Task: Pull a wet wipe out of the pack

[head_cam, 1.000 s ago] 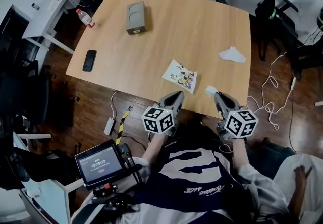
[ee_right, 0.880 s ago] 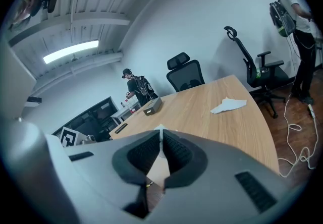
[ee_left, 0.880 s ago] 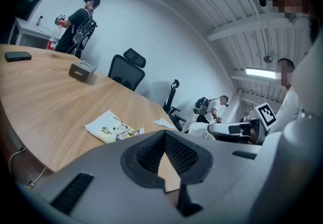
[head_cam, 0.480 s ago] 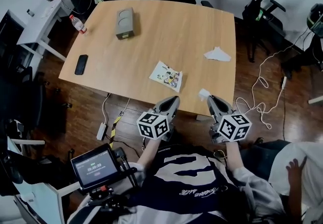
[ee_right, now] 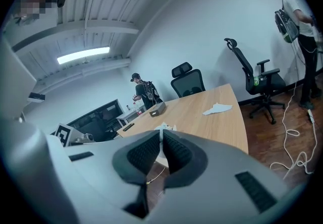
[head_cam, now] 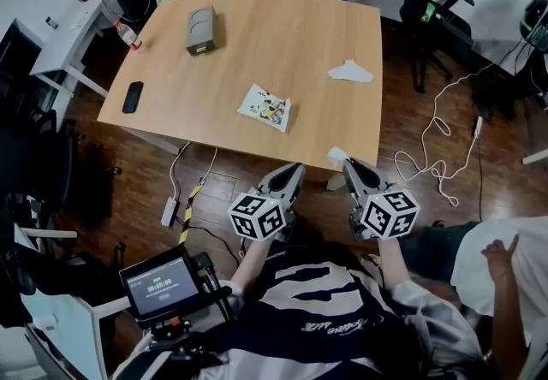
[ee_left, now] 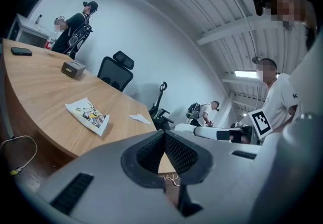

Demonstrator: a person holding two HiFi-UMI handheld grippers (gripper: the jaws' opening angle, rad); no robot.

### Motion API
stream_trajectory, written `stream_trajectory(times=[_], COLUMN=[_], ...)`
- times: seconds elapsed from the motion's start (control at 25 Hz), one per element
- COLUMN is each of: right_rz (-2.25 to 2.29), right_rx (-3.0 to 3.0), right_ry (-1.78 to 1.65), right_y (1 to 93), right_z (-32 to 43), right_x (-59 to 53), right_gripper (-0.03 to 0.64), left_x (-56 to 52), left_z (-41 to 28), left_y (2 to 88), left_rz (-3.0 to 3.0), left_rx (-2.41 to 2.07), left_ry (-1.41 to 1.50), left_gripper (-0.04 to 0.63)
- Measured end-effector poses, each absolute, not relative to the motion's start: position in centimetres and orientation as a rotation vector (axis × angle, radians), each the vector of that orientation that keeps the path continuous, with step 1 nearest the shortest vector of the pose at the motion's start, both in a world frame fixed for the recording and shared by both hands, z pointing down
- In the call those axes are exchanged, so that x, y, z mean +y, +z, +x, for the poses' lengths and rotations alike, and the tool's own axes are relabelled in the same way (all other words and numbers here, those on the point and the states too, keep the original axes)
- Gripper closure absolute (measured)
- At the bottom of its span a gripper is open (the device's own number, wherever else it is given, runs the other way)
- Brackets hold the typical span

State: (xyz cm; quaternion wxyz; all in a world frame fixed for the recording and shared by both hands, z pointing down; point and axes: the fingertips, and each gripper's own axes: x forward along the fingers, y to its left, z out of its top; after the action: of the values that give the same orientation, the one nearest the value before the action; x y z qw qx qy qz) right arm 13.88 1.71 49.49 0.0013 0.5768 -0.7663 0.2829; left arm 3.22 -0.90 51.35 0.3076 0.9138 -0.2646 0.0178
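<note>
right tool (head_cam: pixel 347 163) level, seemingly with wipe (head_cam: pixel 336 154)

The left gripper (ee_left: pixel 164 138) fills the lower part of the left gripper view. Its two dark ribbed pads meet at the tips, and the jaws are together. Ahead and to its left runs a wooden table (ee_left: pixel 45 92). On the table, nearest the jaws, lies the flat printed wipe pack (ee_left: pixel 87 115), with a crumpled white sheet (ee_left: pixel 137 117) just past it to the right. Farther along sit a grey box (ee_left: pixel 73 68) and a black phone (ee_left: pixel 21 51). A black office chair (ee_left: pixel 115 70) stands behind the far edge, and a person (ee_left: pixel 75 29) stands at the far left end. Close on the right, the right gripper (ee_left: pixel 182 128) points the same way.
</note>
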Motion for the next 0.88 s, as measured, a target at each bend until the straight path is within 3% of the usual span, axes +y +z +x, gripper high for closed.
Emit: stream_trajectory(times=[0.88], right_rz=[1.956], right_rx=[-2.385], right_ry=[0.835], right_y=[45.9], right_z=[9.4], right_x=[4.5], right_gripper=[0.601], left_x=[0.9], left_z=[-0.9], left_y=[47.7], left_rz=[2.504], left_rx=[-0.601], left_ry=[0.076], left_gripper=[0.592])
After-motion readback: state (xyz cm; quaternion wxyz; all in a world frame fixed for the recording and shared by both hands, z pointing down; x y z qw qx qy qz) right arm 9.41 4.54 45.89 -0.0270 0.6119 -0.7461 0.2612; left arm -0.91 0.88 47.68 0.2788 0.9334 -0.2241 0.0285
